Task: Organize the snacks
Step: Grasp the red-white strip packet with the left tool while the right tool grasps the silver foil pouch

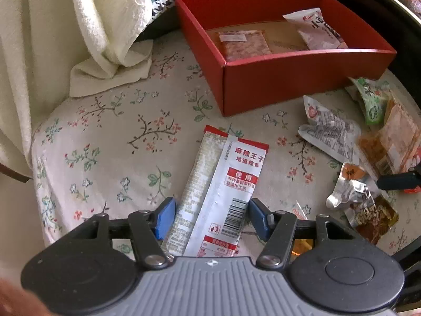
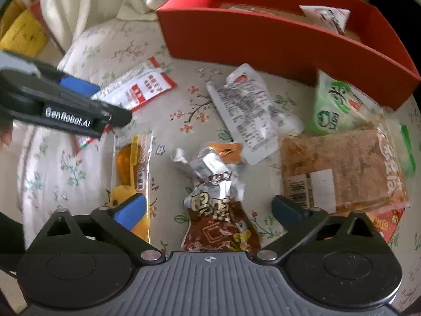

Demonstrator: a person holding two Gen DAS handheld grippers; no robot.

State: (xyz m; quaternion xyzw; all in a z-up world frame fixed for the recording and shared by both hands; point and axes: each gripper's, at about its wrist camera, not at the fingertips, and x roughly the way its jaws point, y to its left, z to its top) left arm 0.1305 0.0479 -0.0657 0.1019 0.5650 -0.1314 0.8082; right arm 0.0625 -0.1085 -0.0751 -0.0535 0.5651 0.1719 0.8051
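- The left gripper [image 1: 211,216] is seen at the lower middle of the left wrist view, its blue pads [image 1: 165,217] set either side of two long white-and-red packets [image 1: 223,189]; a narrow gap shows beside each pad, so no clamping can be made out.
- The packets lie overlapped on a flowered cloth [image 1: 105,137], running from the gripper toward the middle of the frame.
- A red box [image 1: 289,79] is placed at the upper right of the left wrist view; a clear packet of orange-brown snack [image 1: 243,43] lies flat on its floor and a white-and-pink packet [image 1: 318,30] leans in its far right part.
- A cream towel [image 1: 105,39] hangs at the upper left and folds onto the cloth.
- In the right wrist view the right gripper [image 2: 208,210] is held wide apart at the bottom, with nothing clamped.
- Between its pads lies a brown-and-silver packet [image 2: 218,216], crumpled at its upper end.
- A clear packet with orange contents [image 2: 134,163] lies at the left pad; a large clear packet of brown snack [image 2: 339,163] lies at the right pad.
- A white pouch with fine print [image 2: 250,110] and a green-and-white packet [image 2: 334,105] lie nearer the red box, at the upper middle and upper right.
- The left gripper is seen from the side at the left edge of this view.
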